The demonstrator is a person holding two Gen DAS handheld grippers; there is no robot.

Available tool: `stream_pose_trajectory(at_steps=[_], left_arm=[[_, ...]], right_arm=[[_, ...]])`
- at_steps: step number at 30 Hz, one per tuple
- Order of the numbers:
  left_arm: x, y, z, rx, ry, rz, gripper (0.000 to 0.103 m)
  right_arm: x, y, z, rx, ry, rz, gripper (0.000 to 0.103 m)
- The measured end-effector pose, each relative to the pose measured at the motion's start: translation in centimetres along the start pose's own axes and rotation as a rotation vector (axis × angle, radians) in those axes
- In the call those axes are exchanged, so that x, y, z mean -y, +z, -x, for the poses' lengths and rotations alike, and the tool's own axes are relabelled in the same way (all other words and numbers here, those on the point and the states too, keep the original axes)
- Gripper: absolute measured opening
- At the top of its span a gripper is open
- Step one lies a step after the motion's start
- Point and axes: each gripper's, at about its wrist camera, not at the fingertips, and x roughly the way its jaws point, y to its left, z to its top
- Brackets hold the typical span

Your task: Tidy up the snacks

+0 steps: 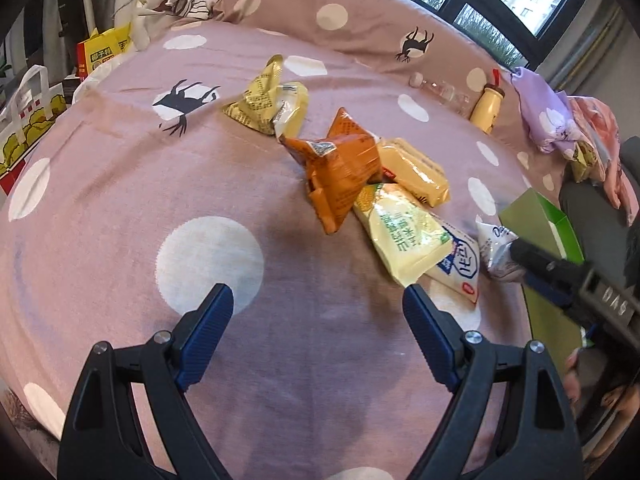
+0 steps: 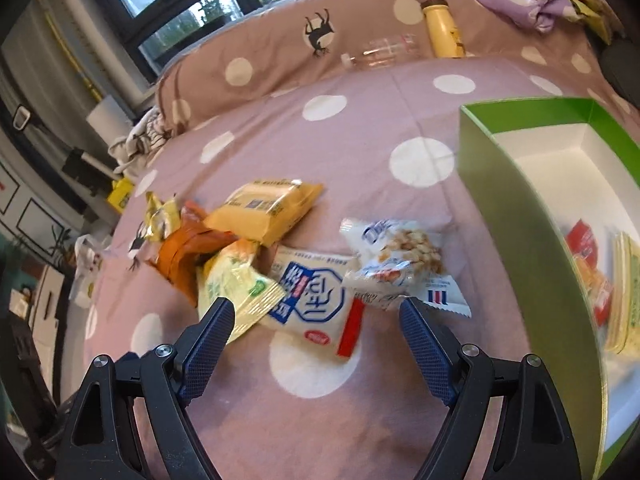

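Just beyond my right claw, spread wide: white blue-printed foil snack packet, long axis running near-far; left claw spread, farther off.

Seven loose snack packets, two bottles, one box

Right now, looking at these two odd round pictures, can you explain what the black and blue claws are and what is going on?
Each picture comes from a fisheye camera on a hand-held two-finger gripper. The left gripper and right gripper both stand open, holding nothing. Below them is a pink dotted bedsheet with a pile of snacks: an orange packet, a pale yellow packet, a white and blue packet and a white nut packet. To the right stands a green box that already holds some packets.
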Motion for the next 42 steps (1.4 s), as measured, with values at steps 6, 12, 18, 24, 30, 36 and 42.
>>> stream_pose_trajectory(at_steps=[6, 12, 18, 24, 30, 36, 42], left_arm=[[-0.7, 0.5, -0.1, 0.003, -0.016, 0.027, 0.087], [-0.5, 0.5, -0.5, -0.017, -0.003, 0.019, 0.087], [-0.2, 0.4, -0.9, -0.024, 0.007, -0.003, 0.087], [-0.3, 0.2, -0.9, -0.015, 0.030, -0.012, 0.087], [-0.5, 0.3, -0.6, -0.009, 0.023, -0.002, 0.087], [-0.8, 0.4, 0.0, 0.003, 0.020, 0.022, 0.087], [-1.3, 0.4, 0.6, 0.020, 0.017, 0.040, 0.087]], right_arm=[[0.2, 2.8, -0.9, -0.025, -0.048, 0.043, 0.085], [0.6, 3.3, -3.6, -0.082, -0.139, 0.070, 0.078], [1.2, 2.9, -4.8, -0.093, -0.227, 0.104, 0.065], [1.6, 2.2, -4.5, -0.076, -0.184, 0.085, 0.054], [-0.1, 1.1, -1.4, -0.024, -0.087, 0.089, 0.051], [-4.5, -1.2, 0.9, -0.014, 0.090, 0.183, 0.051], [-7.2, -2.7, -1.4, -0.094, 0.132, 0.234, 0.051]])
